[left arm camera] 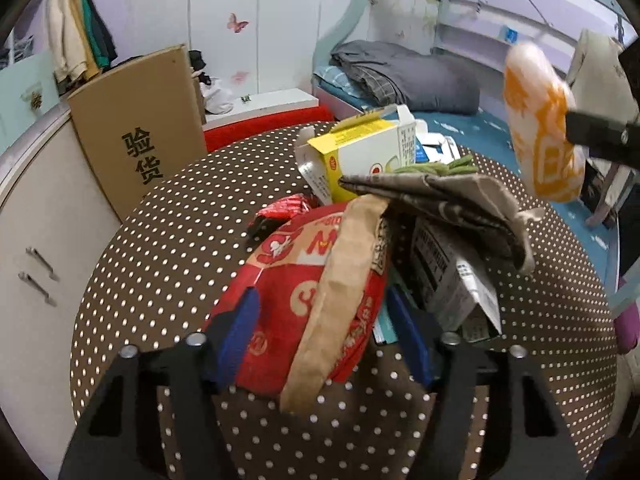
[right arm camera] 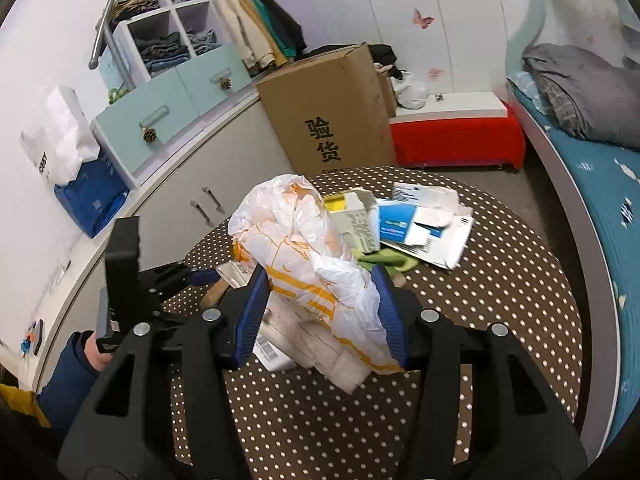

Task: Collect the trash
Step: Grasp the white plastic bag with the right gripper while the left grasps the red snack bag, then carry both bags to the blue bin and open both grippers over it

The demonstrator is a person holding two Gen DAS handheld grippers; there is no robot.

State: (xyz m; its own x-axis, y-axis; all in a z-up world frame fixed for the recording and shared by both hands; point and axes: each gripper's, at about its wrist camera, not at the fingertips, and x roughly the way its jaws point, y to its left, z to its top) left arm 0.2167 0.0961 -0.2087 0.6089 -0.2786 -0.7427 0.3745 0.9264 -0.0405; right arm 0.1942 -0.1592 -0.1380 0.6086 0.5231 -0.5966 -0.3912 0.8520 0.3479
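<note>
Two grippers are gathering litter off a polka-dot table [left arm camera: 160, 240]: the left gripper [left arm camera: 326, 334] is pinching a red-and-brown paper bag [left arm camera: 304, 300], the right gripper [right arm camera: 320, 312] a crumpled white-and-orange plastic bag [right arm camera: 304, 248]. Next, likely, both need carrying to a bin. Only the right view is showing the person's blue sleeve [right arm camera: 68, 376].

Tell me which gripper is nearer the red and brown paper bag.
Left. The left gripper has the red and brown paper bag between its pads. The right gripper is off to the side, shut on a white and orange plastic bag.
</note>
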